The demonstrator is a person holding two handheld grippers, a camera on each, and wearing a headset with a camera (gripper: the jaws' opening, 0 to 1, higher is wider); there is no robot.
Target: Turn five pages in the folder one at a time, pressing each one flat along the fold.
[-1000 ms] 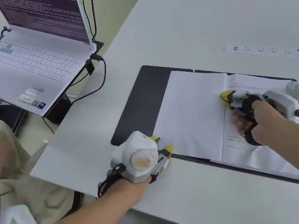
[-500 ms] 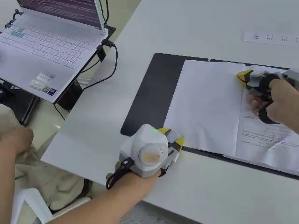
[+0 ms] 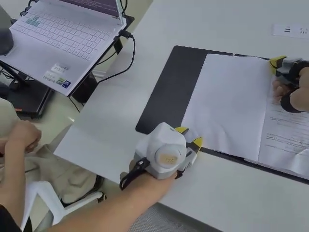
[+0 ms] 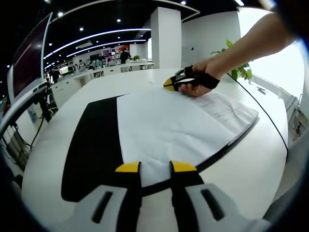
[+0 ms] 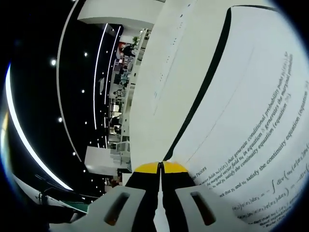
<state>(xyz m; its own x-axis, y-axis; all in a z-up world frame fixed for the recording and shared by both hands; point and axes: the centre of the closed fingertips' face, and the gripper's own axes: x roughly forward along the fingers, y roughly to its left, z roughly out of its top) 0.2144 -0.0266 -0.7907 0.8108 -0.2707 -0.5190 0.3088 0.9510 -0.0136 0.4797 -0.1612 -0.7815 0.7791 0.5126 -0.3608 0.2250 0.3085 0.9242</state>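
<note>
Folder [image 3: 161, 92]: open on the surface [image 3: 203, 24]. Blank page [image 3: 231, 104] lies flat on its left half, printed page [image 3: 285, 140] on its right. Right tongs [image 3: 277, 62] are together at the fold's far end (apparently pressing). Left tongs [image 3: 189, 136] are slightly apart at the near edge, holding nothing. At least one page turned; total cannot be told.

Head view: above, looking down; gripper views: low, close; all share folder [image 3: 164, 92].
</note>
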